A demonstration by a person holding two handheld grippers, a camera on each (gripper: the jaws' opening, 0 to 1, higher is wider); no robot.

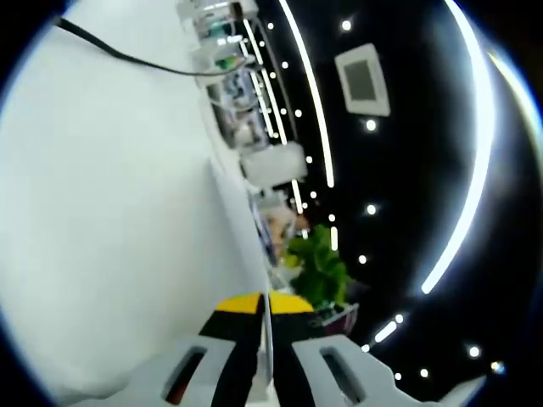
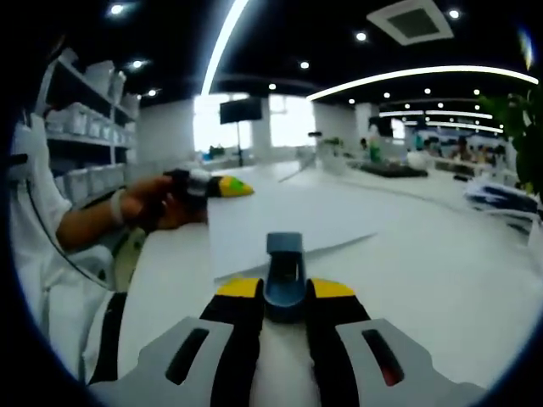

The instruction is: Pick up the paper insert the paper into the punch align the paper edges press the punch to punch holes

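Note:
A large white sheet of paper [image 1: 110, 212] spreads over the left of the left gripper view. Its edge runs down between the yellow-tipped jaws of my left gripper [image 1: 265, 315], which is shut on it. In the right gripper view the same paper [image 2: 288, 212] is held low over the white table [image 2: 441, 280], and a person's hand [image 2: 157, 203] holds the left gripper [image 2: 222, 186] at the sheet's far left corner. A small blue hole punch [image 2: 284, 275] sits at the paper's near edge, with my right gripper [image 2: 284, 290] shut on its two sides.
Shelves with white bins [image 2: 85, 127] stand at the left. A green plant [image 1: 318, 271] and a stack of papers [image 2: 501, 195] lie to the right. A black cable [image 1: 127, 55] crosses the top of the left gripper view.

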